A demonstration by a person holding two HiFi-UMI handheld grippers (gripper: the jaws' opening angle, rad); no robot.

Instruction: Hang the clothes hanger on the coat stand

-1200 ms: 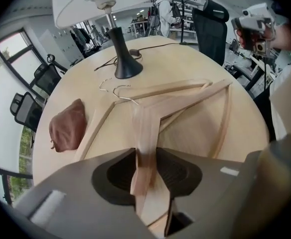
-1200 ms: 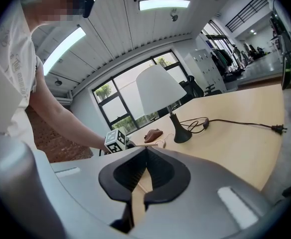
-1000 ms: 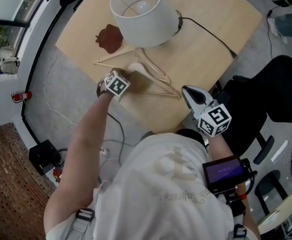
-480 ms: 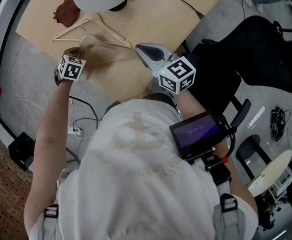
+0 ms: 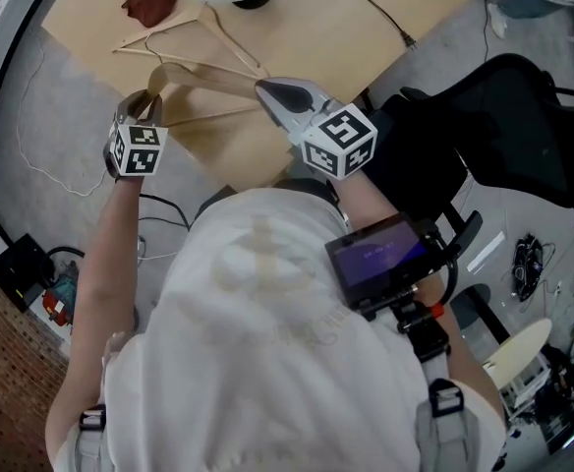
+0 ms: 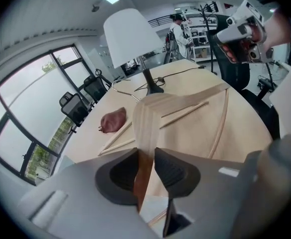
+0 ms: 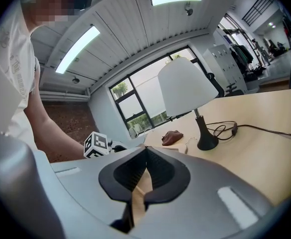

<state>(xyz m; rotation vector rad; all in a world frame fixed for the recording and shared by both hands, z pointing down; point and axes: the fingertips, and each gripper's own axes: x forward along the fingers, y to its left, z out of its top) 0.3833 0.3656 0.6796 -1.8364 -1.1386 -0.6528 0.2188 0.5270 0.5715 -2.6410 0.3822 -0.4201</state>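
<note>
The head view looks steeply down, with the table (image 5: 366, 28) at 12 o'clock. Both gripper views skim it closely and share the lamp (image 6: 128, 36).

Left gripper (image 6: 146, 156) just tightened, right gripper (image 7: 145, 156) gripping

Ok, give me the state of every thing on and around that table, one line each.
left tool: shut on one end of the wooden hanger, jaws have just been closing.
right tool: shut on the same hanger's other end.
wooden hanger: gripped by both tools.
thin hanger: lying flat on the table, untouched.
lamp: standing upright on the table.
brown pouch: lying on the table.
</note>
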